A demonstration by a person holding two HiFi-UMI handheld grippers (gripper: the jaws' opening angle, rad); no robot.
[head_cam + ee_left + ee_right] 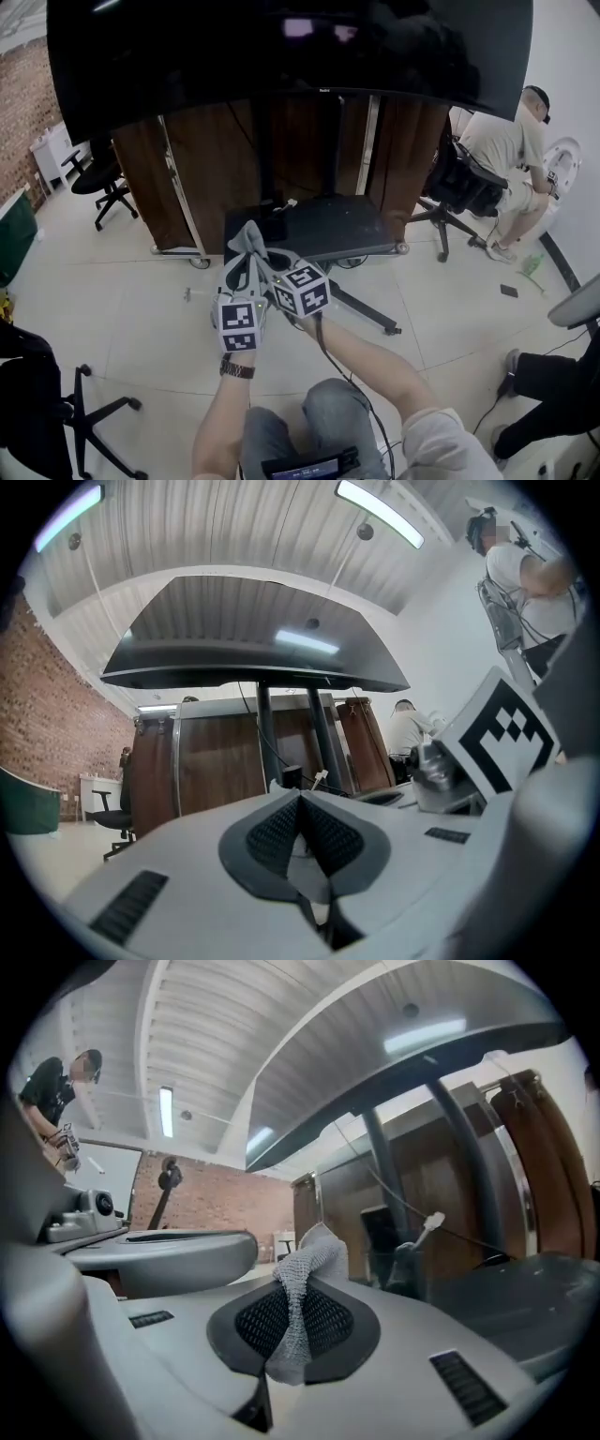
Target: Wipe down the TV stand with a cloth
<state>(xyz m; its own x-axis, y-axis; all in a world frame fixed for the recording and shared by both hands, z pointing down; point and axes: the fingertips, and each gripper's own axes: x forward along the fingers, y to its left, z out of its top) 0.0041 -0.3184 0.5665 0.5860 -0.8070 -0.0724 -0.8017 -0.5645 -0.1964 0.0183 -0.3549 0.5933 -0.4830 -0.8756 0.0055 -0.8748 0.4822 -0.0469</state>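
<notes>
Right gripper (300, 1302) pinches the cloth (311, 1258); left gripper (300, 810) has its jaws pressed together. Wiping looks not yet begun. Next, the cloth needs pressing onto the TV stand (339, 230).

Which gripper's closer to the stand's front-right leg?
Right. The right gripper, pinching the cloth, sits just left of the leg; the left gripper is further left, on the right gripper's far side.

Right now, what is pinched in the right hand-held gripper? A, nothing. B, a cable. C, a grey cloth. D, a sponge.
C: the right hand-held gripper has its jaws shut on a grey cloth, which sticks out past them.
</notes>
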